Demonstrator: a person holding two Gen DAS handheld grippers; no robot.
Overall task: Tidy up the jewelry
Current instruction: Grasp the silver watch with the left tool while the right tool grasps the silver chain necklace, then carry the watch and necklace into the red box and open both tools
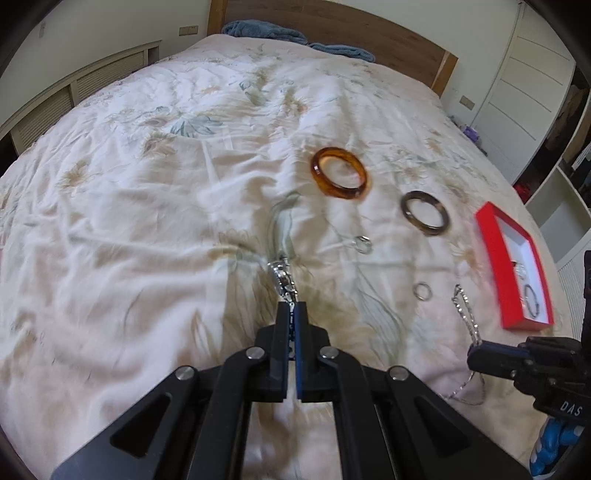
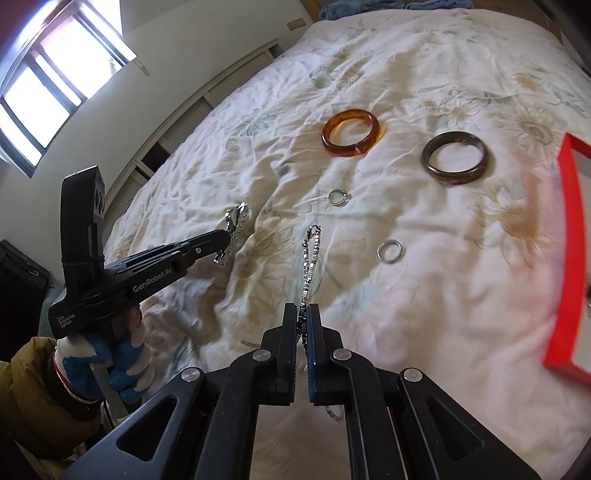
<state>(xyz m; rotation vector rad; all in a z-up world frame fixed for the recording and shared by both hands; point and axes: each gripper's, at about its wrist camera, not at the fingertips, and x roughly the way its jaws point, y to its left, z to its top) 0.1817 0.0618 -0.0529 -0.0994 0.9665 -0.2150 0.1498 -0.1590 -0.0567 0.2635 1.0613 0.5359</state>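
Note:
My left gripper [image 1: 293, 303] is shut on a silver bracelet [image 1: 282, 277], which hangs from its tips above the bedspread; it also shows in the right wrist view [image 2: 234, 232]. My right gripper [image 2: 303, 305] is shut on a silver chain [image 2: 309, 258], which also shows in the left wrist view [image 1: 466, 312]. An amber bangle [image 1: 339, 178] [image 2: 351, 137], a dark brown bangle [image 1: 424, 212] [image 2: 458, 158] and two small silver rings [image 1: 362, 244] [image 1: 423, 291] lie on the bed. A red box [image 1: 513, 266] [image 2: 570, 236] lies open at the right, with some jewelry inside.
The floral bedspread [image 1: 147, 221] is wrinkled. A wooden headboard [image 1: 332, 33] and blue towels [image 1: 258, 29] are at the far end. White cabinets [image 1: 532, 92] stand to the right. A window [image 2: 55, 74] is on the left wall.

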